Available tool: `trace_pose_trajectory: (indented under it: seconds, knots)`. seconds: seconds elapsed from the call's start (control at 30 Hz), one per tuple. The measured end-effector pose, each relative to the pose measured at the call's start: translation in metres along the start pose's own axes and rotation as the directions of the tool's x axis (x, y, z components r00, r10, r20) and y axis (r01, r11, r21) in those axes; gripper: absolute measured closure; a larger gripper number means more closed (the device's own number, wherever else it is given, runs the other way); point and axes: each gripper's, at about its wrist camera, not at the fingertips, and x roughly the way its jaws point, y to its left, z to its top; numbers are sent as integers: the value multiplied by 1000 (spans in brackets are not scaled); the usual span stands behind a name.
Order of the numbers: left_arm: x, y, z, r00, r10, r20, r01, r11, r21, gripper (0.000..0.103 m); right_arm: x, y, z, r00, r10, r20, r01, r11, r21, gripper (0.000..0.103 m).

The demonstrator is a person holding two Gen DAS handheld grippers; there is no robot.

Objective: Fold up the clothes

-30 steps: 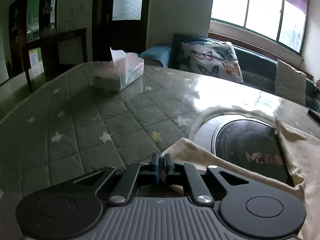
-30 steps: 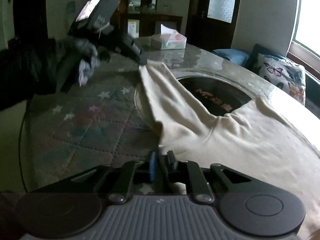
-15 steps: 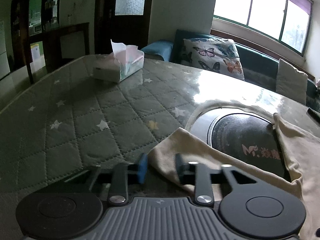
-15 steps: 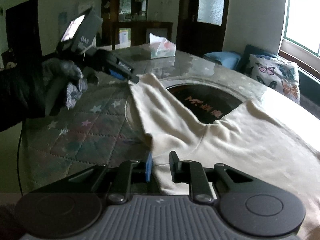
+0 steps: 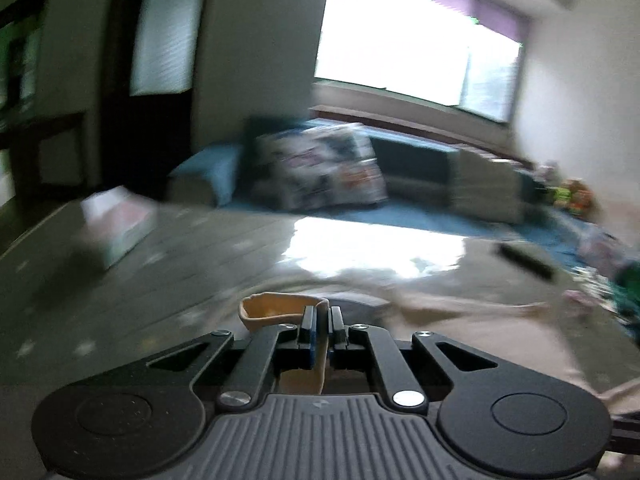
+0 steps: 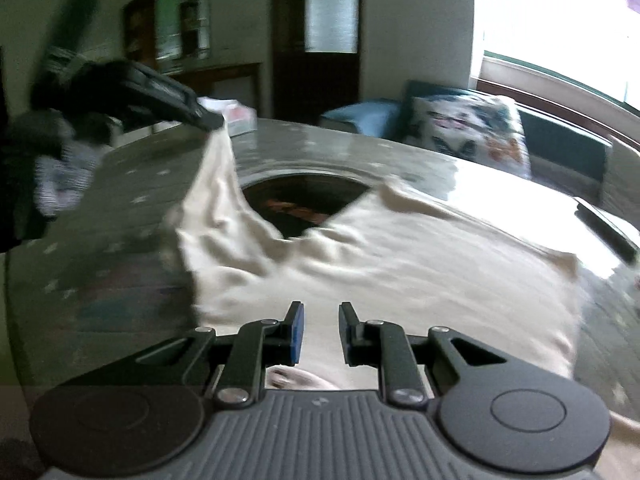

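- Between the left gripper [image 5: 323, 322] fingers, a cream sleeve cuff is pinched tight, its open end curling up just beside the blue pad.
- Nearer the right gripper [image 6: 319, 330], the jaws stand apart, grasping nothing, poised over the cream shirt [image 6: 400, 268].
- Beyond, the shirt lies spread on the quilted table [image 6: 120, 248], its sleeve lifted off the surface and partly ringing the dark round inset [image 6: 304, 196].
- Judgement: carry the sleeve across the body in one smooth arc, keep it taut, and let the free jaws pin the shoulder line.
- Farther back sits a blurred tissue box [image 5: 116, 228].
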Motion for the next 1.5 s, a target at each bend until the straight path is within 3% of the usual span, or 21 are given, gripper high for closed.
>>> trace_pose_trajectory:
  seconds: [0.13, 0.33, 0.57, 0.63, 0.73, 0.9, 1.0, 1.07, 1.27, 1.3, 1.33, 1.43, 1.5]
  knots:
    - [-4, -55, 4, 989, -145, 8, 144, 986, 86, 97, -9, -29, -10, 998, -67, 3, 66, 994, 92, 85]
    - [-2, -126, -10, 942, -333, -47, 336, 925, 179, 97, -25, -66, -27, 988, -153, 2, 149, 967, 208, 85]
    - [16, -177, -46, 895, -395, -206, 439, 860, 259, 93, -37, -101, -47, 977, -210, -28, 207, 921, 329, 85]
    - [18, -181, -54, 885, -398, -241, 456, 847, 274, 80, -39, -105, -51, 975, -219, -31, 216, 912, 349, 85]
    - [13, -170, -58, 902, -373, -220, 426, 855, 297, 59, -43, -111, -53, 975, -221, -25, 214, 900, 380, 85]
    - [8, -127, -57, 947, -273, -171, 313, 904, 290, 51, -42, -105, -48, 985, -174, -6, 163, 909, 383, 83]
    - [4, -99, -60, 966, -198, -165, 237, 932, 273, 48, -34, -100, -45, 989, -147, -8, 139, 917, 374, 72]
    - [1, -82, -66, 974, -149, -169, 191, 945, 267, 46, -27, -95, -43, 991, -132, -15, 128, 924, 360, 72]
    - [-7, -47, -87, 975, -69, -212, 121, 962, 246, 41, -10, -85, -41, 993, -103, -58, 117, 933, 342, 73]
    - [-7, -45, -92, 973, -63, -220, 118, 962, 247, 40, -9, -83, -42, 992, -104, -66, 121, 934, 336, 75]
    - [-7, -43, -95, 972, -58, -228, 116, 961, 250, 40, -8, -81, -42, 992, -109, -67, 125, 938, 325, 87]
    - [-8, -43, -104, 970, -50, -238, 115, 956, 268, 39, -9, -77, -40, 991, -120, -68, 135, 939, 316, 98]
    - [-7, -44, -108, 968, -47, -245, 118, 952, 281, 39, -13, -78, -37, 990, -128, -55, 139, 937, 319, 99]
